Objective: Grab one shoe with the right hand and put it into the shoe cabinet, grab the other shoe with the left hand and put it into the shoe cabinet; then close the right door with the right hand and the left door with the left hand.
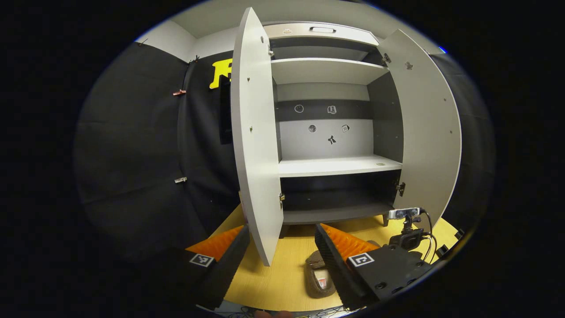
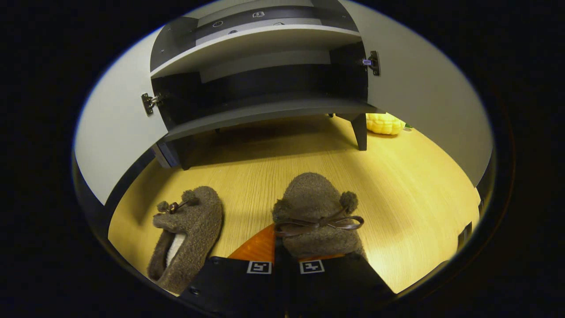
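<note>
Right shoe (image 2: pixel 315 207), a fuzzy brown slipper with a bow, sits on the bench (image 2: pixel 410 185) right in front of the cabinet (image 2: pixel 265 110), toe pointing at it. Right hand-held gripper (image 2: pixel 284 260) is clenched on its heel end; both fingers look pressed against the collar, though the contact itself is mostly hidden behind the slipper. Second shoe (image 2: pixel 187 236) lies just left of it, apart, opening up, white lining showing.

Handling, as a guess: both are soft, light and floppy, not slippery thanks to the pile, nothing fragile. The toe may sag when lifted by the heel. Best hold is the collar or heel rim; the bow is too flimsy.

Left hand-held gripper (image 1: pixel 282 260) is released, fingers wide, hanging back and higher, facing the cabinet, with a shoe (image 1: pixel 318 274) on the bench below, between its fingers.

Both doors stand open: left door (image 1: pixel 256 132) edge-on and near, right door (image 1: pixel 426 132) swung wide. Bottom shelf (image 2: pixel 273 110) is bare and low, with a white shelf (image 1: pixel 337 165) above it, so the entry is shallow in height; keep the shoe low. Cabinet leg (image 2: pixel 359 130) and a yellow corn-like toy (image 2: pixel 385 123) sit far right. A small camera on a stand (image 1: pixel 406 225) is near the right door.
</note>
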`<state>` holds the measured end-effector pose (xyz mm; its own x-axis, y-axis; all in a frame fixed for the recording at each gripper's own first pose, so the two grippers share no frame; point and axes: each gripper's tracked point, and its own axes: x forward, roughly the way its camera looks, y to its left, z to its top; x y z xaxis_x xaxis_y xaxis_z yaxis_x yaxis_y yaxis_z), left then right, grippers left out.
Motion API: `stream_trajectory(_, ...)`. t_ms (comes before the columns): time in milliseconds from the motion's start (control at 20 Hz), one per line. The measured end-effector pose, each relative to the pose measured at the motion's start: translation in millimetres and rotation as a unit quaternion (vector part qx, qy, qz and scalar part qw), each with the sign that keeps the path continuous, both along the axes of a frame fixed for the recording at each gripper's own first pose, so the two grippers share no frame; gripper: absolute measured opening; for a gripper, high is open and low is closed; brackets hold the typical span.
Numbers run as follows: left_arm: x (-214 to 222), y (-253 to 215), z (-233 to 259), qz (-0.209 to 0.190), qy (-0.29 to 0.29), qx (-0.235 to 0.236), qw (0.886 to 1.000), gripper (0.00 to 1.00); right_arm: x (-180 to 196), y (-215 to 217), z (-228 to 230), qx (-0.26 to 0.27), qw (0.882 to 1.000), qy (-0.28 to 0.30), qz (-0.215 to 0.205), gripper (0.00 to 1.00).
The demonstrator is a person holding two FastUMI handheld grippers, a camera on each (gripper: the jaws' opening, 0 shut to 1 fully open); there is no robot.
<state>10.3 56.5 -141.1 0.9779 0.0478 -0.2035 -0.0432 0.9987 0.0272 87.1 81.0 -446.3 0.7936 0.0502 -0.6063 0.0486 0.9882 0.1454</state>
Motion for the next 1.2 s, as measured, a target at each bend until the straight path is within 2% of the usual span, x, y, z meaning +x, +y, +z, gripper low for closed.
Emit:
stream_trajectory(250, 6.4, -3.4, 4.3, -0.01, -0.002, -0.002, 1.0, 0.94, 4.7, -6.0, 98.4, 0.011, 0.999, -0.051, 0.008, 0.09)
stream_trajectory(500, 11.3, -13.5, 13.9, -0.018, -0.01, -0.008, 1.0, 0.94, 25.3, -14.3, 212.0, 0.022, 0.996, -0.086, 0.01, 0.08)
stream_trajectory(700, 13.6, -26.9, 24.5, -0.029, -0.019, -0.018, 0.999, 0.95, 55.5, -18.7, 306.5, 0.022, 0.991, -0.132, 0.025, 0.08)
stream_trajectory(850, 14.4, -34.1, 32.8, -0.035, -0.027, -0.018, 0.999, 0.95, 94.9, -20.0, 368.9, 0.017, 0.984, -0.172, 0.034, 0.08)
stream_trajectory(1000, 14.8, -38.9, 37.9, -0.038, -0.033, -0.017, 0.999, 0.95, 145.5, -23.5, 396.6, 0.016, 0.983, -0.179, 0.029, 0.08)
stream_trajectory(1200, 14.8, -40.5, 38.2, -0.036, -0.032, -0.024, 0.999, 0.95, 215.0, -18.3, 396.0, 0.025, 0.985, -0.168, 0.03, 0.08)
